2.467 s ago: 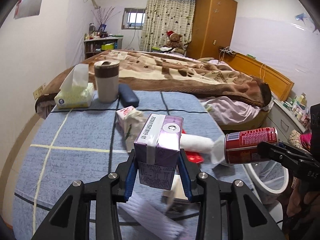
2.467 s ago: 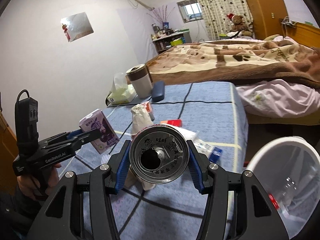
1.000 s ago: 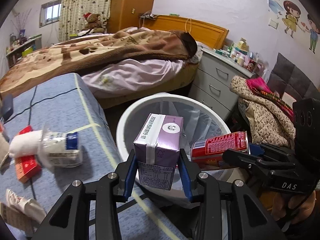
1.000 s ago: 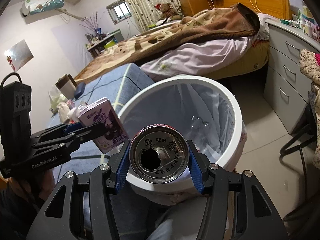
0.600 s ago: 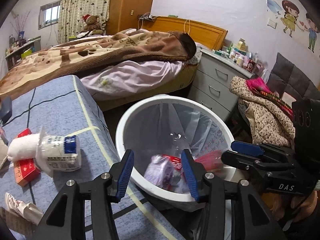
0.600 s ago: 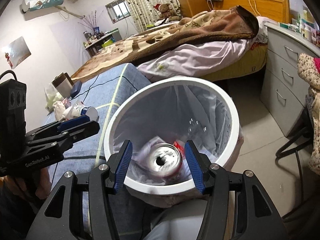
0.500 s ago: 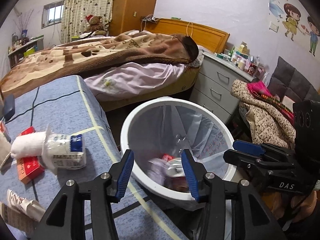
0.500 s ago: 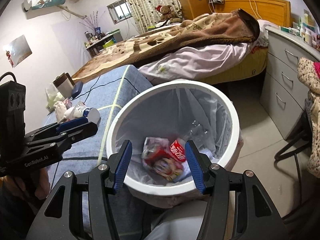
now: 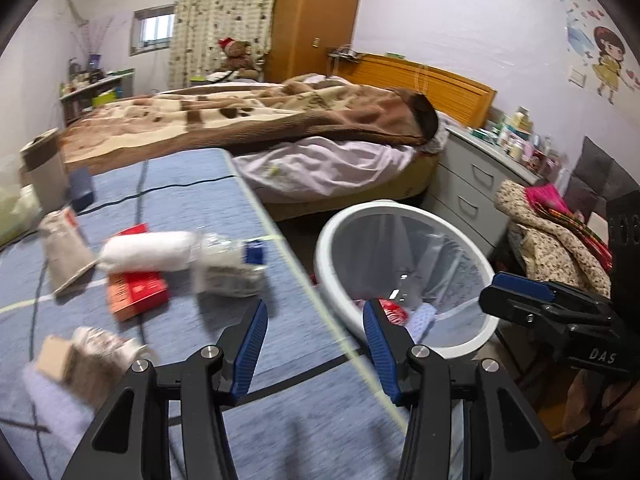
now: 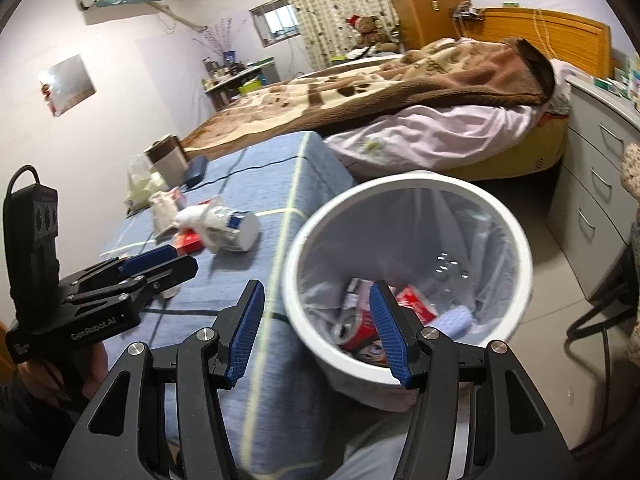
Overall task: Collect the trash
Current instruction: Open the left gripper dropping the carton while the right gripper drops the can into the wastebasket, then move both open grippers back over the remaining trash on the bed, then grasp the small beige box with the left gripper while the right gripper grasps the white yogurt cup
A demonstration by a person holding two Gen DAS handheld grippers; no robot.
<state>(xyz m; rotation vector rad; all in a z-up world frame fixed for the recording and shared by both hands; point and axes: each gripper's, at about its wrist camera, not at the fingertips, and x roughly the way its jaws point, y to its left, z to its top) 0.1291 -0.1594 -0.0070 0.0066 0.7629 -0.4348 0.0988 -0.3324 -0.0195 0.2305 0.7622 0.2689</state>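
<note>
The plastic cup [image 9: 226, 266] lies on its side on the blue counter [image 9: 180, 200], long axis crosswise, ahead-left of your left claw [image 9: 314, 346], the nearer one. Both claws, right claw [image 10: 316, 330] included, are spread and empty beside the bin [image 10: 516, 240].

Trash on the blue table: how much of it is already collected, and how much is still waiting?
Done: a red can and other packaging lie in the white bin. In hand: nothing; the left hand-held gripper and the right hand-held gripper are both open and empty. Left on the blue table: a plastic cup with a white paper roll, a red box, crumpled paper and more scraps near the front.
</note>
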